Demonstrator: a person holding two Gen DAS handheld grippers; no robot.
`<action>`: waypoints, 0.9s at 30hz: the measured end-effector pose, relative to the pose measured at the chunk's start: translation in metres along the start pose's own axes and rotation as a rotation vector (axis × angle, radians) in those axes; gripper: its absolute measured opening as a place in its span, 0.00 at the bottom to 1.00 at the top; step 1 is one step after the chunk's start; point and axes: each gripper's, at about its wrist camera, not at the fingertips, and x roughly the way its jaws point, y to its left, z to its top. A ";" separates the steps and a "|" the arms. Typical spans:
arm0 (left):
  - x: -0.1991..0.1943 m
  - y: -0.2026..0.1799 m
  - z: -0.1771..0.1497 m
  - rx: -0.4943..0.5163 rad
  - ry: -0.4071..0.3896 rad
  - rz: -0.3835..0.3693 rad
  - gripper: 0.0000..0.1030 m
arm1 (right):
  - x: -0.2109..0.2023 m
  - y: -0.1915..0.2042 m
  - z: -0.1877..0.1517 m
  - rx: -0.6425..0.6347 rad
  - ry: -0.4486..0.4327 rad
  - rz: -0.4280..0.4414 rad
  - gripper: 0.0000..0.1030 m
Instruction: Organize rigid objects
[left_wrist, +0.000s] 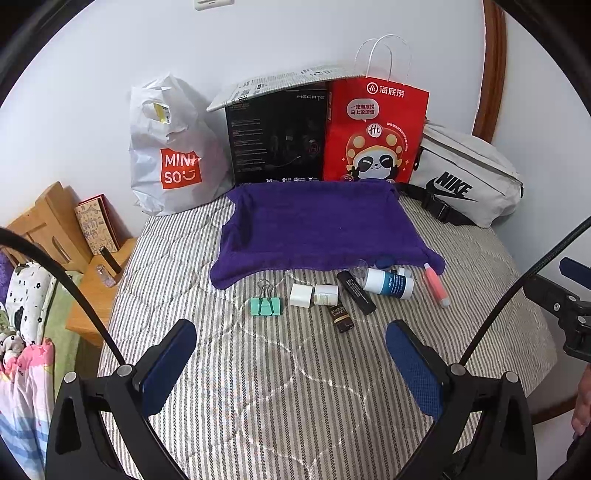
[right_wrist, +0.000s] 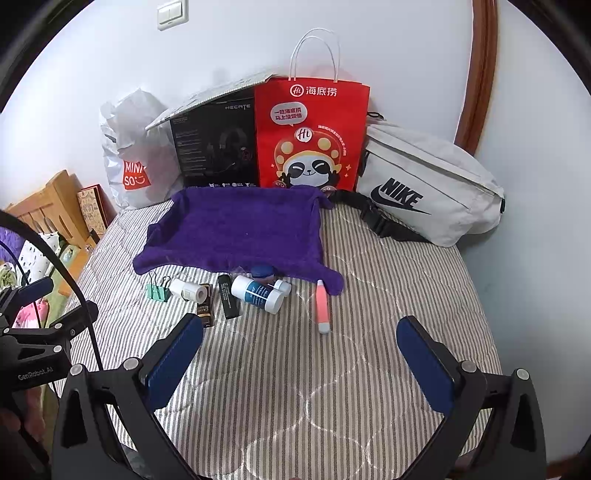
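Small objects lie in a row on the striped bed, in front of a purple towel (left_wrist: 317, 225) (right_wrist: 240, 229): a green binder clip (left_wrist: 265, 305) (right_wrist: 158, 291), a small white bottle (left_wrist: 314, 294) (right_wrist: 188, 290), a dark brown tube (left_wrist: 341, 316) (right_wrist: 205, 310), a black stick (left_wrist: 355, 291) (right_wrist: 227, 301), a white and blue bottle (left_wrist: 388, 283) (right_wrist: 258, 293) and a pink tube (left_wrist: 436, 282) (right_wrist: 322, 306). My left gripper (left_wrist: 291, 332) is open and empty, short of the row. My right gripper (right_wrist: 301, 328) is open and empty, near the pink tube.
Against the wall stand a white Miniso bag (left_wrist: 173, 155) (right_wrist: 129, 155), a black box (left_wrist: 277, 140) (right_wrist: 216, 147), a red paper bag (left_wrist: 373, 136) (right_wrist: 310, 136) and a grey Nike pouch (left_wrist: 465, 181) (right_wrist: 424, 184). A wooden bedside stand (left_wrist: 74, 236) is at left.
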 end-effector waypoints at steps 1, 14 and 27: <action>0.000 0.000 0.000 0.000 0.001 0.000 1.00 | 0.000 0.000 0.000 0.000 0.000 0.001 1.00; 0.004 0.000 0.001 0.007 0.006 0.007 1.00 | 0.002 -0.002 -0.001 0.012 0.010 0.010 1.00; 0.007 -0.002 0.001 0.018 0.008 0.007 1.00 | 0.005 -0.004 0.000 0.017 0.011 0.009 1.00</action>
